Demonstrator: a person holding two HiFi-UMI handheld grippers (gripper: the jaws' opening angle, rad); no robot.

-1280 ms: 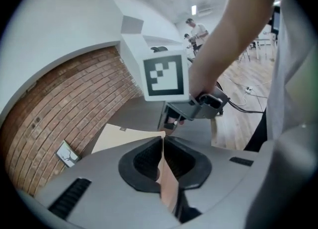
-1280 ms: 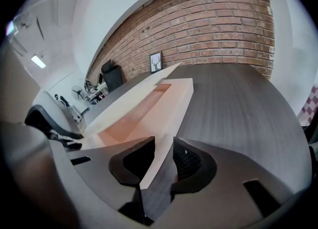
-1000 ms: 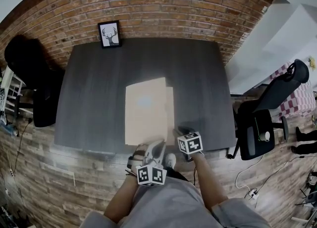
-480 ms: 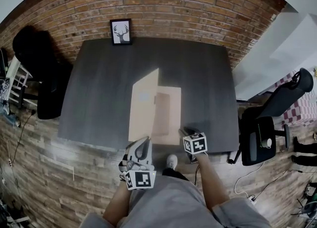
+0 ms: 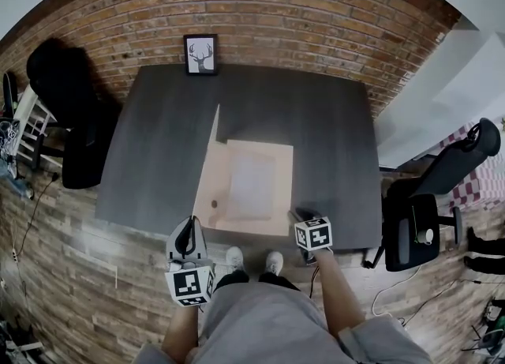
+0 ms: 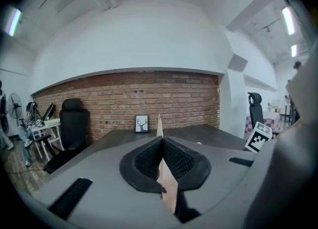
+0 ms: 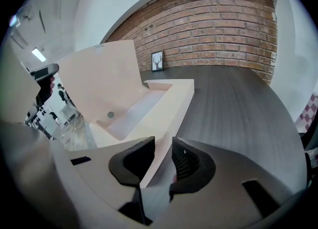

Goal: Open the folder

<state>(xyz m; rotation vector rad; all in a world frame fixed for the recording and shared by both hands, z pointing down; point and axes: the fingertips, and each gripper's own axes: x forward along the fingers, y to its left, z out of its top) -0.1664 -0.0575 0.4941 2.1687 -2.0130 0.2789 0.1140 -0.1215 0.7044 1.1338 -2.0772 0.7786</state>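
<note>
A beige folder (image 5: 252, 189) lies on the dark table (image 5: 331, 133) near its front edge. Its cover (image 5: 207, 169) stands up along the left side, almost upright. My left gripper (image 5: 191, 223) is shut on the cover's near edge, which shows as a thin beige sheet (image 6: 160, 123) pinched between the pads of the left gripper (image 6: 162, 146). My right gripper (image 5: 297, 215) sits at the folder's near right corner. In the right gripper view the folder's base (image 7: 169, 99) runs in between the jaws of the right gripper (image 7: 161, 158), which are shut on it. The raised cover (image 7: 99, 79) rises at the left.
A framed deer picture (image 5: 200, 54) leans on the brick wall at the table's back edge. A black chair (image 5: 59, 102) stands left of the table and an office chair (image 5: 426, 197) to the right. The person's legs are against the front edge.
The cover has swung up from flat on the folder to nearly upright at the left. My left gripper moved left and up with it. The right gripper stayed put.
</note>
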